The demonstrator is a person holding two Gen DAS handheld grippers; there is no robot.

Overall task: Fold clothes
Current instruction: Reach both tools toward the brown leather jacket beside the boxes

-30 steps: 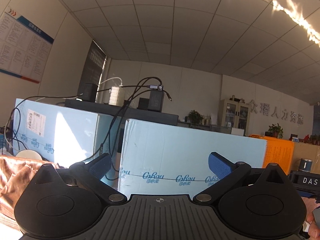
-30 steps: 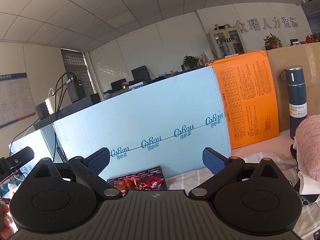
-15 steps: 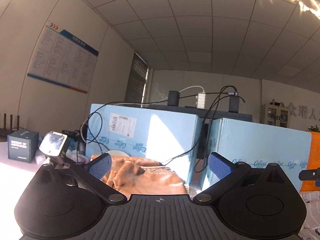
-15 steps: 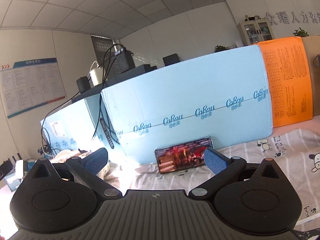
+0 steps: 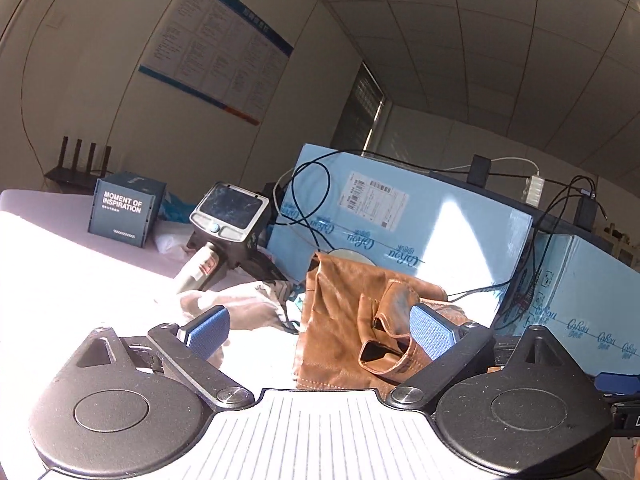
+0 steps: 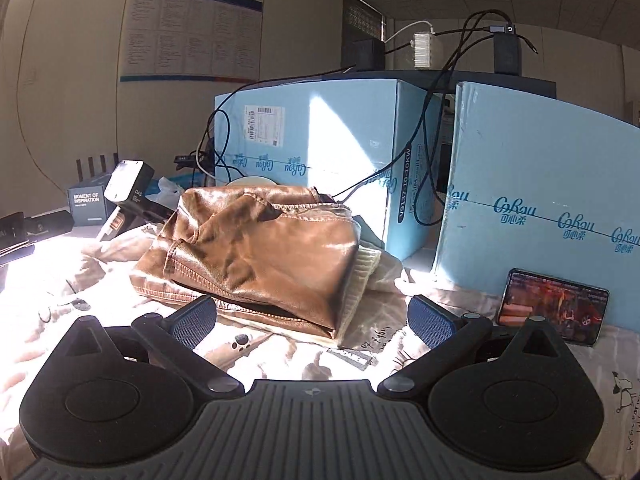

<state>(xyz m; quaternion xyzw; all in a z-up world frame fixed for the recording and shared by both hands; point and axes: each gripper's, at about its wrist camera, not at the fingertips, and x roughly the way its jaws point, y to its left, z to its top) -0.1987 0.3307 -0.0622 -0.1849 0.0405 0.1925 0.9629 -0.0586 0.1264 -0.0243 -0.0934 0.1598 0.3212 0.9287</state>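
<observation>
A brown leather garment [image 6: 256,248] lies roughly folded on top of a pile of pale clothes [image 6: 360,276] on the table. It also shows in the left wrist view [image 5: 352,320], crumpled, just ahead. My left gripper [image 5: 320,332] is open and empty, its right finger over the garment's edge. My right gripper [image 6: 312,322] is open and empty, just in front of the garment, above the pale printed cloth [image 6: 280,356].
Light blue cartons [image 6: 312,152] with cables stand behind the pile. A phone [image 6: 554,306] leans on the right carton. A handheld device [image 5: 224,224] and a dark box [image 5: 124,208] sit at the left. The other gripper [image 6: 24,228] shows at far left.
Both grippers have swung left and tipped down, from facing the cartons and ceiling to facing the brown garment and the clothes pile. Both stayed open.
</observation>
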